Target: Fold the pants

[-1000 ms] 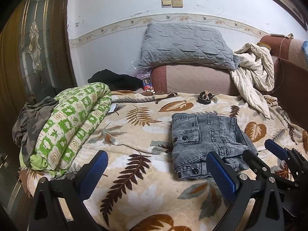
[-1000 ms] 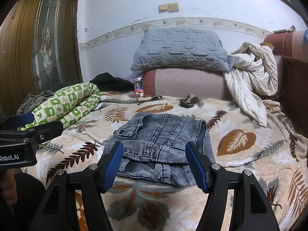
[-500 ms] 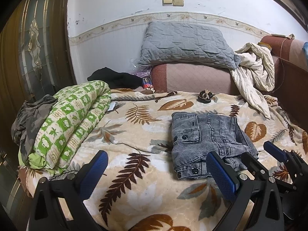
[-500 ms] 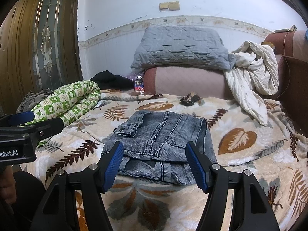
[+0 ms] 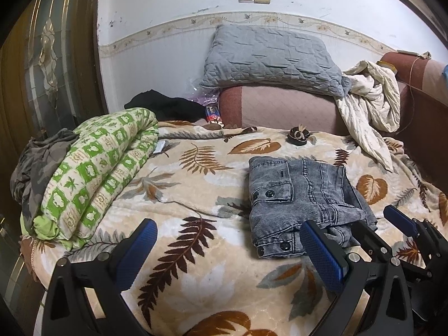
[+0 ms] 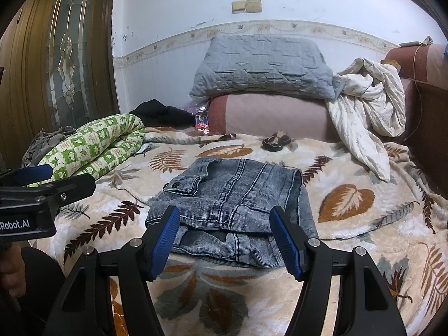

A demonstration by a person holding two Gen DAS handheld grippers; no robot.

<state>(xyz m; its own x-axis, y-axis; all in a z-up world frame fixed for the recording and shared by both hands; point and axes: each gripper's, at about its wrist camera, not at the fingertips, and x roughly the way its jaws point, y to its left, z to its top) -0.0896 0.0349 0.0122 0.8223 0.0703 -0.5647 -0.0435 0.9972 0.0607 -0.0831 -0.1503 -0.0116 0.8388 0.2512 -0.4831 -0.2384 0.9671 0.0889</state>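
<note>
Right wrist view: folded grey pants [image 6: 232, 204] lie on the leaf-print bed [image 6: 350, 224], just beyond the right gripper [image 6: 228, 238], its fingers released. Left gripper [image 5: 229, 249], near left of the pants, also gapes empty.

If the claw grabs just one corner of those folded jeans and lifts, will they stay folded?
Probably not. The folded jeans are soft denim in loose layers, so they would likely droop and unfold. They look thick, so fairly heavy for a small bundle. The fuzzy leaf-print blanket should keep them from sliding.

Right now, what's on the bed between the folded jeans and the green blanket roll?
Nothing, just bare leaf-print bedspread lies between the jeans and the green blanket roll, clearest in the left wrist view.
</note>
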